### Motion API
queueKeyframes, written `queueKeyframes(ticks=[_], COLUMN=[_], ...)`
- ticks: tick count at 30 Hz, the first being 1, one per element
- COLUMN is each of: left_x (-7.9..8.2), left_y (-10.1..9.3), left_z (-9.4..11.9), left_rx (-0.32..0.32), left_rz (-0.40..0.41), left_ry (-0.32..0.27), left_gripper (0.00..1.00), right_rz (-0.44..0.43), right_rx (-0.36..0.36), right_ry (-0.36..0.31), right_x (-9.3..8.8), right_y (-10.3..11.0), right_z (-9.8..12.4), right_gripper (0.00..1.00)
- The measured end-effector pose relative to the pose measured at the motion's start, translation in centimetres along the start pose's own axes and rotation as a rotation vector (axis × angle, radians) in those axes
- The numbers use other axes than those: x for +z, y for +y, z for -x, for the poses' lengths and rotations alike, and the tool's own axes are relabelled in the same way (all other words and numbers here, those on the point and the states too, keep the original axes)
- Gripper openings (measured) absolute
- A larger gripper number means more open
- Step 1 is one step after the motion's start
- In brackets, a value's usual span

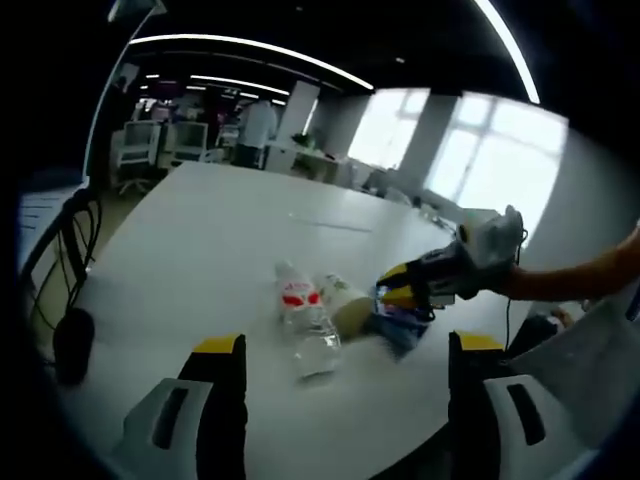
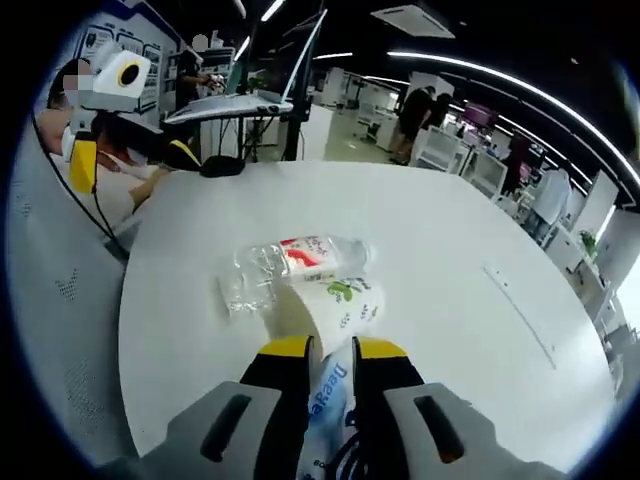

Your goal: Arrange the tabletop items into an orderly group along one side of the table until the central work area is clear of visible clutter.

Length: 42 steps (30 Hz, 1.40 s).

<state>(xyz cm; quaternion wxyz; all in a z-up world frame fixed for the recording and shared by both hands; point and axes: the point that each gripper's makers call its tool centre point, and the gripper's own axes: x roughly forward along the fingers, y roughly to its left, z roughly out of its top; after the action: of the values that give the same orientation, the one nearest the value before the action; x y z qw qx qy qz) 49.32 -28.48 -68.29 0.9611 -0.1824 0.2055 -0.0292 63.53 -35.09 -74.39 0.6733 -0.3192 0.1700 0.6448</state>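
Right gripper [image 2: 328, 362] was clamped on a blue-printed packet [image 2: 328, 395], lying against the paper cup [image 2: 338, 305] and clear water bottle [image 2: 290, 262] near the table [image 2: 450, 230] edge, apparently for grouping. Left gripper [image 1: 345, 350] hung with jaws apart, holding nothing.

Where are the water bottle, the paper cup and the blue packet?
Water bottle [image 2: 300, 258], right gripper view, on its red label.
Paper cup [image 2: 340, 303], right gripper view, on its printed side.
Blue packet [image 2: 328, 400], right gripper view, between the right gripper's jaws.
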Motion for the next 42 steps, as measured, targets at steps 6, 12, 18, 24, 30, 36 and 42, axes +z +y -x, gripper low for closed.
queueKeyframes(ticks=[6, 12, 18, 24, 30, 36, 42], left_x=[0.1, 0.2, 0.2, -0.2, -0.2, -0.3, -0.5], left_y=[0.2, 0.4, 0.5, 0.4, 0.3, 0.2, 0.1], left_z=[0.3, 0.5, 0.5, 0.4, 0.4, 0.3, 0.1], left_rx=[0.005, 0.007, 0.008, 0.003, -0.002, -0.004, -0.009], left_rz=[0.011, 0.012, 0.015, 0.020, 0.019, 0.020, 0.021], left_ry=[-0.003, -0.005, -0.006, 0.002, 0.005, 0.006, 0.013], left_gripper=[0.80, 0.79, 0.79, 0.79, 0.78, 0.78, 0.78], right_rz=[-0.004, 0.004, 0.011, 0.019, 0.029, 0.038, 0.043], right_rx=[-0.005, -0.028, -0.027, -0.034, -0.052, -0.072, -0.105], right_ry=[0.013, 0.027, 0.043, 0.043, 0.044, 0.042, 0.038], right_x=[-0.2, -0.5, -0.8, -0.7, -0.6, -0.3, 0.3], right_y=[0.2, -0.1, -0.2, -0.3, -0.4, -0.7, -1.7], right_z=[-0.9, -1.3, -1.6, -1.6, -1.5, -1.3, -1.0], right_gripper=[0.08, 0.07, 0.05, 0.02, 0.01, 0.00, 0.00])
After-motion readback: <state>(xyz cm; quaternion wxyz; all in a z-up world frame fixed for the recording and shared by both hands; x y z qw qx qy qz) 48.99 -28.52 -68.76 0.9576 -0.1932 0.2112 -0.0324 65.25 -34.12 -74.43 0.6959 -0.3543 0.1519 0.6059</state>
